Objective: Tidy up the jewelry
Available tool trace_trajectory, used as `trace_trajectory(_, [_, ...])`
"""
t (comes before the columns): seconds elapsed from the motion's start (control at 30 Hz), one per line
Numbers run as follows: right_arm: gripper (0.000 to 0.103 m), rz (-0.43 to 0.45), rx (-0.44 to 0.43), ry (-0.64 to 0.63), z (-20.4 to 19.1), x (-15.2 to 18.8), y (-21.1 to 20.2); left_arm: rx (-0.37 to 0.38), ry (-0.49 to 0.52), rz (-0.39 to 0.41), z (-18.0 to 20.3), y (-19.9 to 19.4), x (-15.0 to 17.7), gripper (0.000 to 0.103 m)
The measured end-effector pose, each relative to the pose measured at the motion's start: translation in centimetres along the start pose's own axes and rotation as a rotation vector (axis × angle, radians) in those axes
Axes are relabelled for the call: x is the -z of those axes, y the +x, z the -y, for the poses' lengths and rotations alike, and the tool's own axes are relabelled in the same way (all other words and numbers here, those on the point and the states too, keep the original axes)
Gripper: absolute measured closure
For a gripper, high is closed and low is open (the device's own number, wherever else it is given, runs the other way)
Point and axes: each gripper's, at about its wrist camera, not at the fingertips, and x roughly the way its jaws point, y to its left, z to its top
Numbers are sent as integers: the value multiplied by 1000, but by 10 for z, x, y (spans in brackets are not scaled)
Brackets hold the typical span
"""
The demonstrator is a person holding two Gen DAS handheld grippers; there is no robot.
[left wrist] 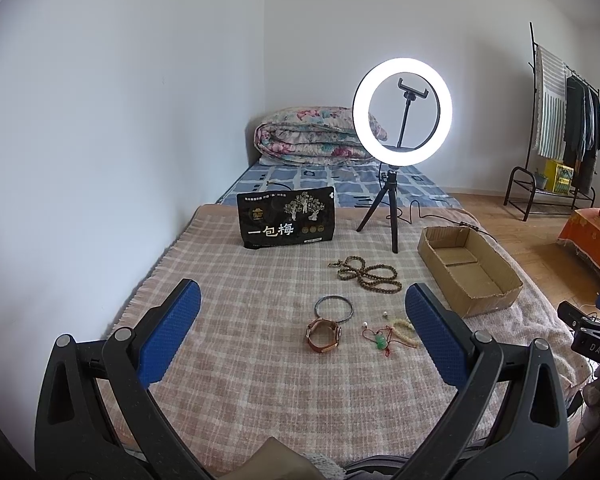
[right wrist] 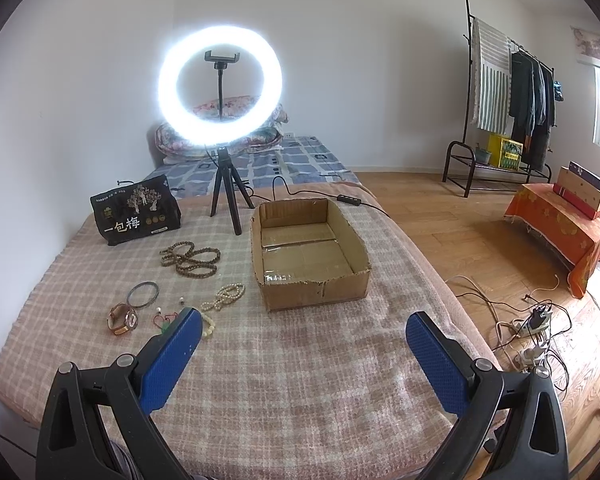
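Jewelry lies on a checked blanket: a brown bead necklace, a metal bangle, a brown-strapped watch, a red-string green pendant and cream beads. An empty cardboard box stands to their right. My left gripper is open above the blanket, with the bangle and watch between its fingers. My right gripper is open and empty, in front of the box.
A lit ring light on a black tripod and a black snack bag stand behind the jewelry. Its cable runs off the bed. A clothes rack, an orange-covered stand and floor cables are at right.
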Motion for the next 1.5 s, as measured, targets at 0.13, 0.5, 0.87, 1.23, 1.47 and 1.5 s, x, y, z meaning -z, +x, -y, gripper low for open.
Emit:
trace_trajectory(0.13, [0, 0, 1, 2, 0, 0, 1, 0, 0, 2, 2, 2, -5, 0])
trace_trajectory(0.5, [0, -1, 0, 1, 0, 0, 1, -3, -1, 0, -1, -1, 4, 0])
trace_trajectory(0.87, [0, 0, 1, 0, 0, -1, 2, -7, -3, -2, 2, -2, 2, 0])
trace_trajectory(1.23, [0, -10, -1, -2, 0, 1, 6, -9, -2, -9, 3, 1, -1, 0])
trace_trajectory(1.47, [0, -31, 1, -9, -2, 3, 20, -13, -16, -45, -13, 22, 11, 0])
trace_trajectory(1.5, [0, -36, 0, -13, -3, 3, 22, -14, -16, -52, -16, 28, 13, 0])
